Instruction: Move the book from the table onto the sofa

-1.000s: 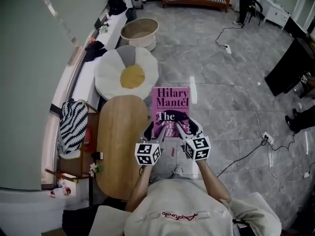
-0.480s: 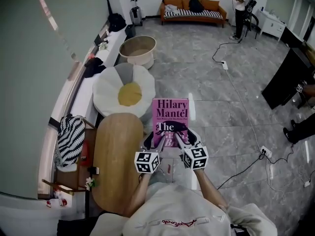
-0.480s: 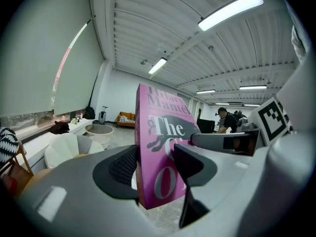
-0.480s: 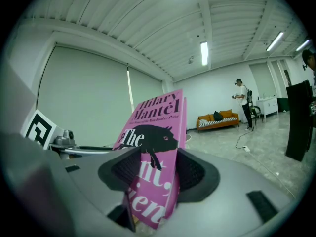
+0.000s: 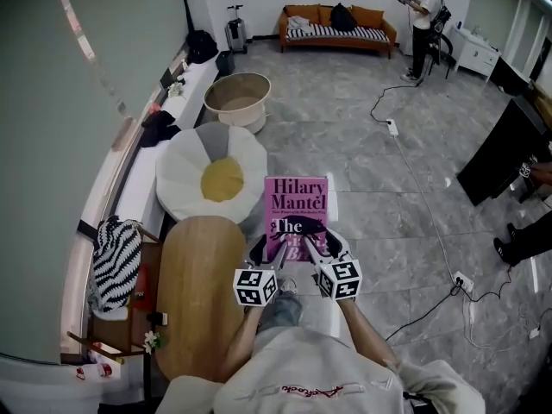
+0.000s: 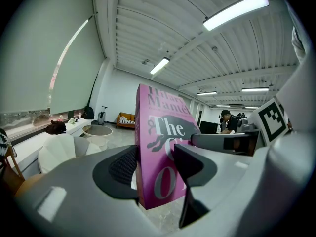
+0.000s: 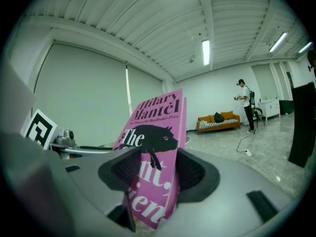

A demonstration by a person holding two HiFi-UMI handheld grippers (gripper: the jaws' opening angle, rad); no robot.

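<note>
Glossy pink paper held in matt grey plastic.
The book (image 5: 296, 212) has a smooth, glossy paper cover. The left gripper (image 6: 157, 166) and right gripper (image 7: 159, 174) are matt grey plastic, and their black pads (image 6: 123, 166) are finely ribbed, like rubber. At lower left of the head view, the oval table (image 5: 194, 300) is smooth pale wood. The floor (image 5: 379, 179) is polished grey stone-look tile. At the top, the sofa (image 5: 338, 24) has striped cloth, and the daisy-shaped cushion (image 5: 181, 175) is soft white fabric.
</note>
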